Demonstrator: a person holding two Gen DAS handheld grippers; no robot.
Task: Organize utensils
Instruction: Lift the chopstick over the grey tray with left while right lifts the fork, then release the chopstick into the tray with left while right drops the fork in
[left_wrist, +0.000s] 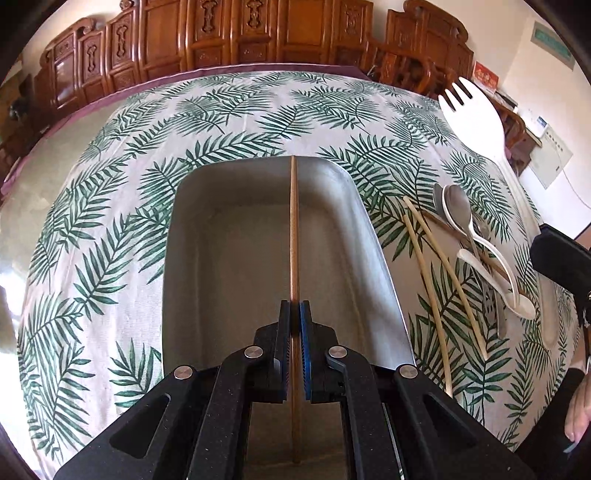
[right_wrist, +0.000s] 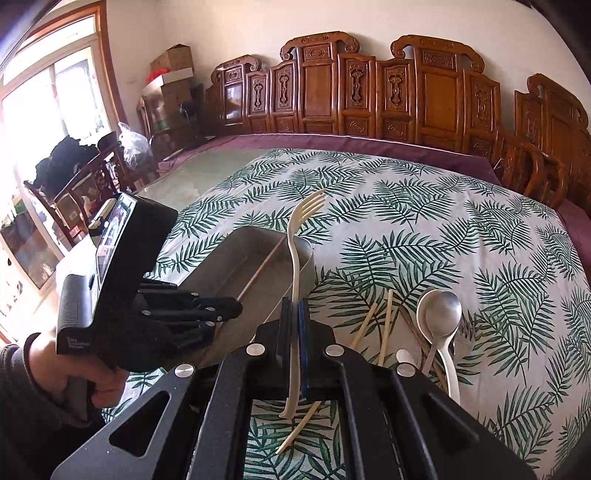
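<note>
- We see the left gripper (left_wrist: 294, 314) clamped on a brown wooden chopstick (left_wrist: 294, 229), pointing down into the metal tray (left_wrist: 369, 229); the stick runs along the tray's length, far tip at the far rim.
- Right gripper (right_wrist: 294, 314) clamped on the handle of a cream plastic fork (right_wrist: 295, 254), tines up, held above the near end of the tray (right_wrist: 221, 273).
- Left gripper body (right_wrist: 122, 280) and the hand holding it (right_wrist: 74, 369) show at left in the right wrist view.
- Still on the leaf-print tablecloth (left_wrist: 110, 221), right of the tray: two pale chopsticks (left_wrist: 436, 280), a metal spoon (right_wrist: 439, 314), a white plastic spoon (left_wrist: 491, 273), loosely piled.
- Carved wooden furniture (right_wrist: 369, 96) behind the table.
</note>
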